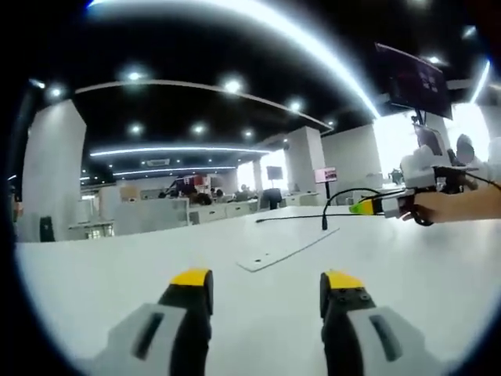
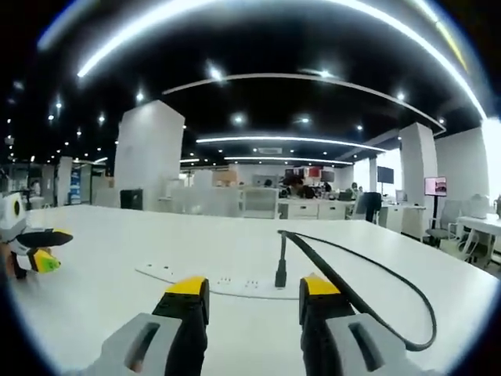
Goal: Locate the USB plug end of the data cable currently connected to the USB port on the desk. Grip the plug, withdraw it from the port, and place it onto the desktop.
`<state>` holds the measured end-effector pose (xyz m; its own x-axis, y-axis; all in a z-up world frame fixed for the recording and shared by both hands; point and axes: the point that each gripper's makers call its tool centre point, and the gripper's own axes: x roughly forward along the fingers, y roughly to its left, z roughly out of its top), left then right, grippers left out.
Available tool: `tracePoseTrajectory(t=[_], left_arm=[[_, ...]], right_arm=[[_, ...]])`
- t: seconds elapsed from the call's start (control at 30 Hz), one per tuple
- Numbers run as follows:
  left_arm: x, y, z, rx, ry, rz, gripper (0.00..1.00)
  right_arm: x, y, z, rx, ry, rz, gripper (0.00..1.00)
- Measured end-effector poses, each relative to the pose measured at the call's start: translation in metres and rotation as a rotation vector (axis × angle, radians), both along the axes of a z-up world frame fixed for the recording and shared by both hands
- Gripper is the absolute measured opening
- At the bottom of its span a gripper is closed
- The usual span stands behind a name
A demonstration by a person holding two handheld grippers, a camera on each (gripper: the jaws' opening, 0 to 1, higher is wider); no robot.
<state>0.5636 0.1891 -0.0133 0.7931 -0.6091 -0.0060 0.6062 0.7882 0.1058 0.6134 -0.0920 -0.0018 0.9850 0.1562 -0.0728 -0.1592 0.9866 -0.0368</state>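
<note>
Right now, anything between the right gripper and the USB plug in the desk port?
Nothing visible. In the right gripper view the USB plug stands upright in the port panel, just ahead of the open right gripper. Its black cable trails off to the side. The left gripper sits far off over the desk.

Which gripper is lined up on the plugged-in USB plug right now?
The right gripper: the black USB plug stands upright in the desk port plate just ahead of its open jaws. The left gripper faces bare desk.

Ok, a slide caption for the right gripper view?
Open right gripper closing in on the plug standing upright in the desk port.
</note>
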Motion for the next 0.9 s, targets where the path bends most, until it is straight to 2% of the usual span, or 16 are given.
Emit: tracePoseTrajectory(t=[0.3,0.53,0.77,0.9], left_arm=[[0.006,-0.008,-0.002,-0.016,-0.012,-0.009,0.55],[0.013,-0.014,-0.008,-0.001,-0.020,0.000,0.51],[0.014,-0.028,-0.012,0.030,-0.030,-0.041,0.52],[0.013,-0.030,-0.016,0.039,-0.014,-0.053,0.53]], right_arm=[[0.009,-0.006,-0.006,-0.004,-0.001,-0.010,0.45],[0.016,-0.010,-0.010,0.009,-0.006,-0.022,0.44],[0.027,-0.010,-0.015,0.015,-0.005,-0.033,0.43],[0.030,-0.010,-0.016,0.033,-0.007,-0.038,0.42]])
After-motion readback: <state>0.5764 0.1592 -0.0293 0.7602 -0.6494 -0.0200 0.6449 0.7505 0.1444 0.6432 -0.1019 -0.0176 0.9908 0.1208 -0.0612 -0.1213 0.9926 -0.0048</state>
